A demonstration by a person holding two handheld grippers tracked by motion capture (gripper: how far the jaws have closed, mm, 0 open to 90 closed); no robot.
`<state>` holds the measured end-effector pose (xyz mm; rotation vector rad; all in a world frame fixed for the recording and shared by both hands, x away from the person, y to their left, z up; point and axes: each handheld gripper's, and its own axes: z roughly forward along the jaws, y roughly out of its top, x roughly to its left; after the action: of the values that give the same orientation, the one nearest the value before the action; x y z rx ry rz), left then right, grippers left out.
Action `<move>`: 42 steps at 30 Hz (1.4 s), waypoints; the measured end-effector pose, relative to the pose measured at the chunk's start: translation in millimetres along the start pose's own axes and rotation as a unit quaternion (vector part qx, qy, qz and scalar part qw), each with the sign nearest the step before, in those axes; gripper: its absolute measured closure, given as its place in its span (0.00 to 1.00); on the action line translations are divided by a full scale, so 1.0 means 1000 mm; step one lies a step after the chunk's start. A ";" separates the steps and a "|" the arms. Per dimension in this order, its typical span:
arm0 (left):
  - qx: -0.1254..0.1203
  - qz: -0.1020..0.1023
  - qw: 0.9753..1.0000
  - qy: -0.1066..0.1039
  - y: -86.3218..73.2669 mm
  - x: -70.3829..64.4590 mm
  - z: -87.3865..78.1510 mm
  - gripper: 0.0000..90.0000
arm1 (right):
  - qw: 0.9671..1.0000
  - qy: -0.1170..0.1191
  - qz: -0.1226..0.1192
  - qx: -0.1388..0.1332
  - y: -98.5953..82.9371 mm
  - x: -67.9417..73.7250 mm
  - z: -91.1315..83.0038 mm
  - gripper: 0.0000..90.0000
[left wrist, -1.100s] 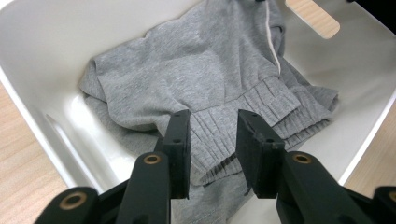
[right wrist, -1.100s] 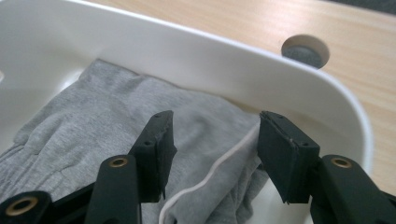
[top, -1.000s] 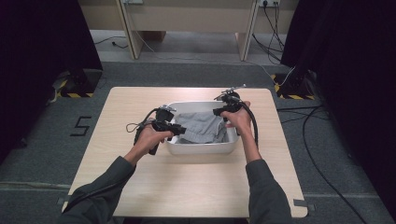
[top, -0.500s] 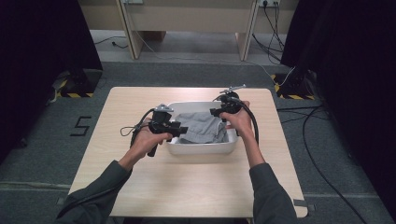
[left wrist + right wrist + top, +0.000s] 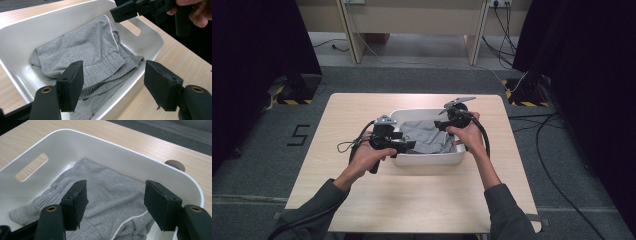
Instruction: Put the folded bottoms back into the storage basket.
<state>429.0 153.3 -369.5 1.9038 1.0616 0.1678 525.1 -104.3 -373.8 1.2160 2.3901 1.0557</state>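
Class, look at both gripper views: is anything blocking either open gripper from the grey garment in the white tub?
Nothing visible does. The left gripper and right gripper hover open above the grey garment, which lies uncovered inside the white tub.

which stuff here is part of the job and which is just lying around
In the job:
grey garment
white tub
left gripper
right gripper

Just lying about:
round brown thing past the tub
floor cables

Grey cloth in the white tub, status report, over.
Left gripper and right gripper open, over the white plastic tub. Grey knit garment lies crumpled inside, not gripped. Nothing in the way.
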 end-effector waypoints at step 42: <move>-0.034 0.018 0.999 -0.005 -0.044 -0.013 -0.041 0.24 | 0.996 0.048 -0.038 -0.057 -0.042 0.037 -0.047 0.37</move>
<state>374.0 179.2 -376.3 1.8616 1.0035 0.2110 453.3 -114.5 -366.7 1.0501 2.3881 1.2346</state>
